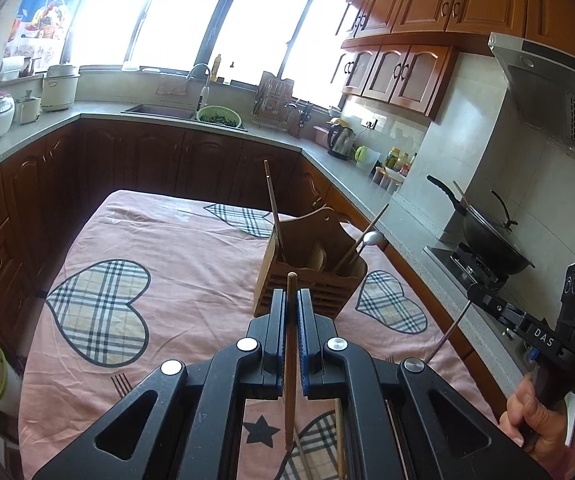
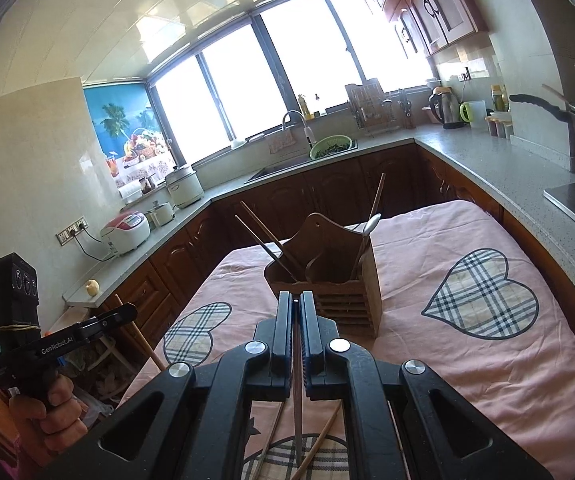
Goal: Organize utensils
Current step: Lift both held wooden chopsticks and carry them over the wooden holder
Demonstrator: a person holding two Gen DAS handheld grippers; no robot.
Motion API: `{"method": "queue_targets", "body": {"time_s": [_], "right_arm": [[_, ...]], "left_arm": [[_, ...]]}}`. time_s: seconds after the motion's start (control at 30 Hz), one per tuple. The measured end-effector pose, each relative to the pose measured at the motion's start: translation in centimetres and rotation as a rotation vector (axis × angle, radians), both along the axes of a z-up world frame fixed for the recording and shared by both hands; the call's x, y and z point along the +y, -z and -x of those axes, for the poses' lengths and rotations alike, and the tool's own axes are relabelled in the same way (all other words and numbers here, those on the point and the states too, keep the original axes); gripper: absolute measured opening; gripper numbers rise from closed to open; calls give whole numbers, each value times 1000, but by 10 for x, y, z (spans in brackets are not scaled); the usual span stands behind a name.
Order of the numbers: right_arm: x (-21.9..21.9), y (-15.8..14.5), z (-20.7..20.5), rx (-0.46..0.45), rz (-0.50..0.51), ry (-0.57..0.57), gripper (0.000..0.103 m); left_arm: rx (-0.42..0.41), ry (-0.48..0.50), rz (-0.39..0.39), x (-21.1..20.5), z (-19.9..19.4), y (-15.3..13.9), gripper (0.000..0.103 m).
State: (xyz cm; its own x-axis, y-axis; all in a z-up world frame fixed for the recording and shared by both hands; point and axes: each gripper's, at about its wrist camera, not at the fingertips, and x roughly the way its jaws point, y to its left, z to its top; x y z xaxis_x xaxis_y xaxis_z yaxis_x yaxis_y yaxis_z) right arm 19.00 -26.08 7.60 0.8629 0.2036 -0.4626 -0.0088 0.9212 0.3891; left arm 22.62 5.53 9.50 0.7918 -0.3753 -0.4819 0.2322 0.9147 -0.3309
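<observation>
It is a bright kitchen, wooden cabinets all round and a wall of window behind the sink, and in the middle stands a table under a pink cloth (image 1: pixel 191 240) printed with plaid hearts. On that cloth, toward twelve o'clock from both hands, sits a wooden utensil holder (image 1: pixel 311 268) already bristling with a few chopsticks and a metal spoon (image 1: pixel 373 237) leaning out at about one o'clock. The left gripper (image 1: pixel 292 300) has its jaws pressed onto a brown wooden chopstick (image 1: pixel 290 360), which runs down between them with its blunt end poking just past the tips. The right gripper (image 2: pixel 296 304) is likewise pinched on a thin dark chopstick (image 2: pixel 298 412), its length trailing back toward six o'clock. More loose sticks (image 2: pixel 319 446) lie on the cloth beneath the hands. To my eye this is the carrying step: both pieces are lifted and aimed at the holder but neither is over it yet. Next, I would guess, each hand must rise above the rim, tip its stick upright over an open compartment, and only then let go.
</observation>
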Motion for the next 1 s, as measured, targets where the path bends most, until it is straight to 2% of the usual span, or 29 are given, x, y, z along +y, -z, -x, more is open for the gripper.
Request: {"method": "queue_targets", "body": {"time_s": [0.47,0.7,1.0], "right_arm": [[-16,-35,-28,-134,47,63,4],[-28,-50,-59,-194,67,120,4],[-39,-60,-101,-239,79,175,4]], "left_arm": [[-141,-24,14,3,-26,-27,4],[-204,-37,28,-5,-60,-38,4],[-250,-78,53,-21,-120,-31,4]]}}
